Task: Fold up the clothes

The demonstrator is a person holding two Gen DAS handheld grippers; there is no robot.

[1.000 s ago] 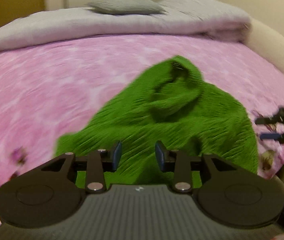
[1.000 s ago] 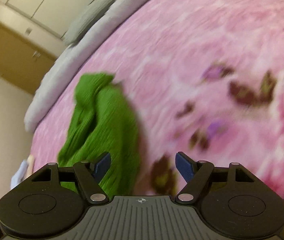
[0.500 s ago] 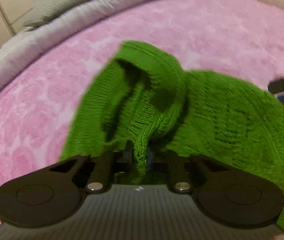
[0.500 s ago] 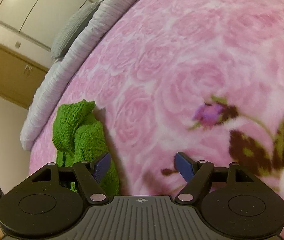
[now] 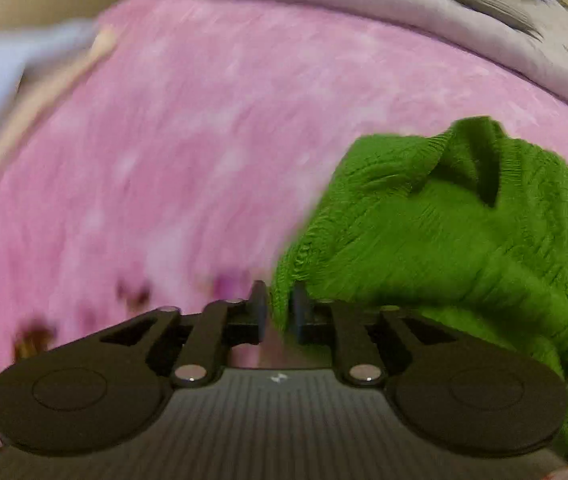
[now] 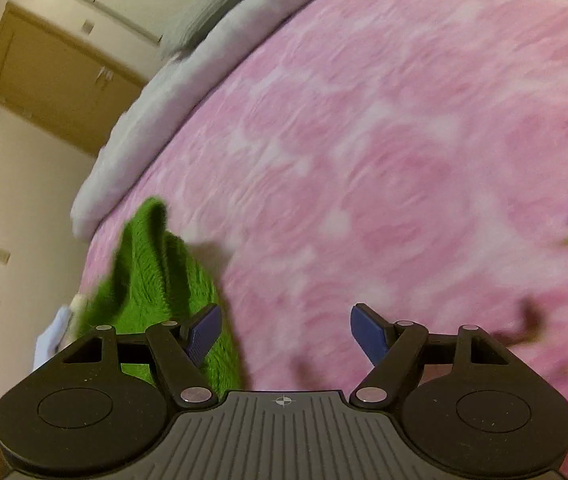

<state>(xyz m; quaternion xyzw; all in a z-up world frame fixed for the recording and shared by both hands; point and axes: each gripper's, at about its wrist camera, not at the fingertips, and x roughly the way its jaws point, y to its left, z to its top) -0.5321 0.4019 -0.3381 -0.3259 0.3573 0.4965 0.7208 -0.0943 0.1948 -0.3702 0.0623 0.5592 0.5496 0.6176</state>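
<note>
Left wrist view: left gripper (image 5: pixel 278 312) pinching green sweater (image 5: pixel 444 240) edge over pink bedspread (image 5: pixel 184 140); right gripper (image 6: pixel 286 332) wide open, empty.

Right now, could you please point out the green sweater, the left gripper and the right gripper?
green sweater (image 5: pixel 444 240): left wrist view, on its knitted body.
left gripper (image 5: pixel 280 312): left wrist view, shut on the sweater's edge.
right gripper (image 6: pixel 286 332): right wrist view, between its open fingertips.

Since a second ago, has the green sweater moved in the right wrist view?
Cannot tell. The green sweater lies at the lower left, below the grey duvet, as before, but the camera itself has shifted.
</note>
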